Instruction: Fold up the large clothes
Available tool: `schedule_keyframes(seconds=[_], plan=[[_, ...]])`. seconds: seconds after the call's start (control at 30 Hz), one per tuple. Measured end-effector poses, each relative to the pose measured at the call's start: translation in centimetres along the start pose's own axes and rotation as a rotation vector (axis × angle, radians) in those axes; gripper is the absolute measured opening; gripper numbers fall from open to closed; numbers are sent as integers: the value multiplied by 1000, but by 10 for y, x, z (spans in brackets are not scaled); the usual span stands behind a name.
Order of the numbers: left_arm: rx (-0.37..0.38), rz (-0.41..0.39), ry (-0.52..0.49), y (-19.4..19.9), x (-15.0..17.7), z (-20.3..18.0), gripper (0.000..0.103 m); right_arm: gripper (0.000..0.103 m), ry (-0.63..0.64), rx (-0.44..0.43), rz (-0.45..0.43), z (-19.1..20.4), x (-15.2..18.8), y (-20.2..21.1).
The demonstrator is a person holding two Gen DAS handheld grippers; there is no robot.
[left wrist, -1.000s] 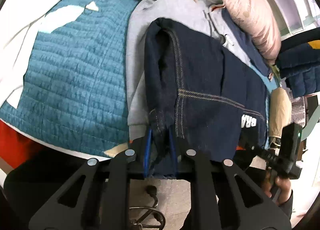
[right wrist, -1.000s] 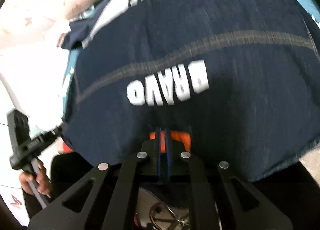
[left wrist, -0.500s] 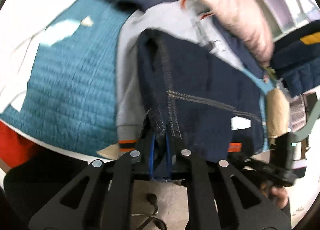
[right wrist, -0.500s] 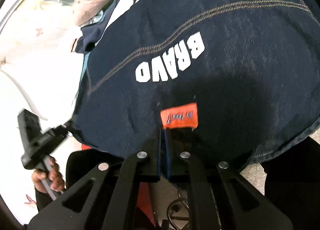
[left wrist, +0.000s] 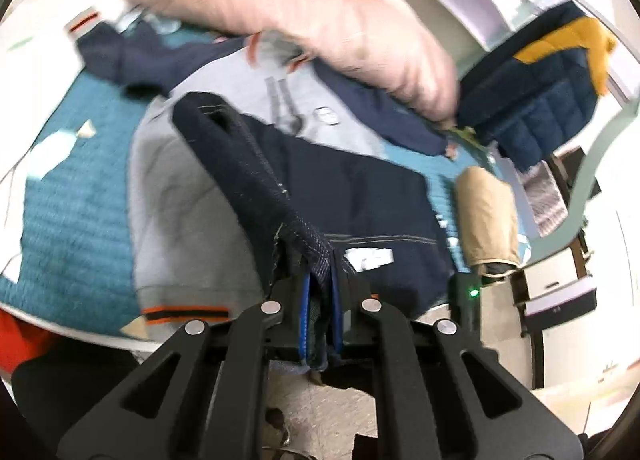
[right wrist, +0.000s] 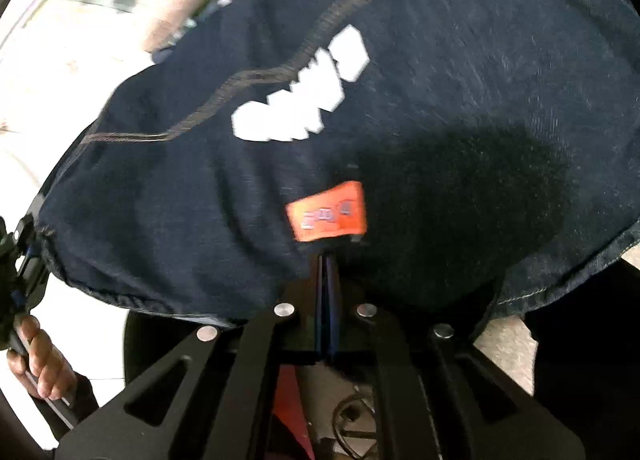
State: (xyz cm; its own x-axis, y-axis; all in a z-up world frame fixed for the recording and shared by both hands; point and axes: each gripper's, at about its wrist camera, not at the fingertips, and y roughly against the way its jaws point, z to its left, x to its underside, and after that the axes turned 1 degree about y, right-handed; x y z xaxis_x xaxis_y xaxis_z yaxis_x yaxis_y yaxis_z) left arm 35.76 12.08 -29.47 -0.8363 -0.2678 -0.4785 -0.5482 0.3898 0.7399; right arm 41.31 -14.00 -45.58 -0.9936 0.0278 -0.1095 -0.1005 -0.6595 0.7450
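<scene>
Two grippers pinch the same dark denim garment (left wrist: 340, 180). The left gripper (left wrist: 320, 320) has its jaws clamped on a bunched, stitched edge, cloth filling the narrow gap between the blue pads. The right gripper (right wrist: 326, 292) is pressed closed on the hem just below an orange tag (right wrist: 328, 212), with hardly any gap showing.

From the left gripper the garment runs forward and away, over a grey sweatshirt (left wrist: 192, 200) spread on a teal quilt (left wrist: 76, 196); a seamed fold ridge climbs toward the upper left. In the right view the denim fills nearly everything ahead, white lettering (right wrist: 304, 100) above the tag, and the person's hand (right wrist: 38, 364) with the other tool sits at the far left edge.

The held edge appears to be the near one, stretched between the grippers, so the garment's long axis lies ahead of both, across the bed. Neither looks nearer to the far end. Folding probably means carrying this edge forward together, keeping it taut. A pink pillow (left wrist: 304, 20) and a quilted navy jacket (left wrist: 540, 100) lie beyond.
</scene>
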Motion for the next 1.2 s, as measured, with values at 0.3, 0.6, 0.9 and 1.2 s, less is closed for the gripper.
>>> schedule_keyframes(seconds=[0.3,0.6,0.9,1.2], plan=[[156,41,-162,-49,-11,-105,4,5,-42,10,-184,-20,5,48],[247,174,-285,-134,5,-186,3,5,-135,-30,-306,-58,7,88],[281,282,-285,-207,13,-220,3,5,-158,-80,-442,-82,2,128],[261,365,-297,-281,11,-256,2,5,-258,65,-520,-120,8,165]])
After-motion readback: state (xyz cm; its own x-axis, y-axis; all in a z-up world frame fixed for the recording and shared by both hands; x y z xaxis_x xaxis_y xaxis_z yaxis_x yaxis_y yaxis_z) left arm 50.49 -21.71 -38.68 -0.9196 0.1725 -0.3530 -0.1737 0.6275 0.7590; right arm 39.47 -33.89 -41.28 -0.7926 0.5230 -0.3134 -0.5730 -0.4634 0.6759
